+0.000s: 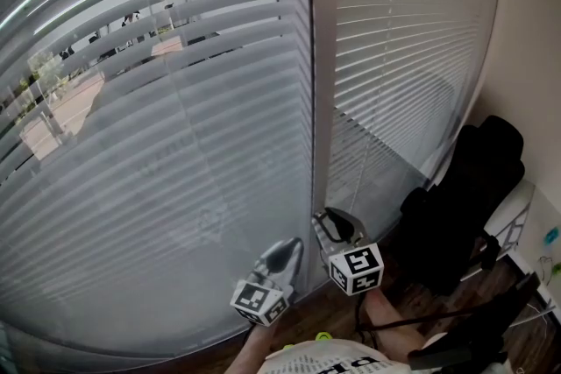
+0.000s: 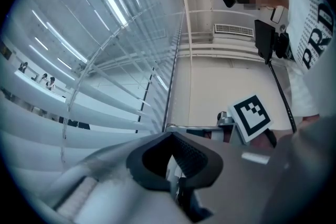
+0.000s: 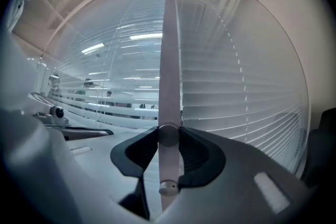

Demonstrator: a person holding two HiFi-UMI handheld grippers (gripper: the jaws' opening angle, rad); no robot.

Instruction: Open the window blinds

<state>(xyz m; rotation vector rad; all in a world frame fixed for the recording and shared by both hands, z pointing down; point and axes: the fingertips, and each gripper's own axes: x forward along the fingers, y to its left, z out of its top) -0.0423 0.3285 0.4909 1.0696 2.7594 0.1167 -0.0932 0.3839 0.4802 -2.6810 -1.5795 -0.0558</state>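
Wand (image 3: 169,60) hung plumb in front of the blinds (image 1: 175,153), near the seam between 2 panels. Right claw (image 1: 338,229) was clamped on its lower part, with 1 black pad pressed to each side. The wand sat dead centre between the pads, its capped end showing just past them.

Left claw (image 1: 287,251) sat just beside the right claw, to its lower left, clear of the wand. Its jaws were together with nothing between them, tips close to the slats.

Wand: pale, smooth, straight rod, round in section, with a rounded end cap.

Pads: black and ribbed. Each pair curved into a diamond-shaped hollow.

Claw bodies: grey, smooth, matte. Each carried a white cube (image 1: 357,267) with black square markers.

Blinds: thin horizontal slats, pale grey-white, faintly bowed, strung on fine cords. The upper slats of the left panel were tilted enough to show outdoors between them, and the lower ones lay closer. In the right panel (image 1: 412,57) the slats were brighter and close-set.

A black padded shape (image 1: 465,206) stood by the right wall on a brown wood floor (image 1: 351,315).
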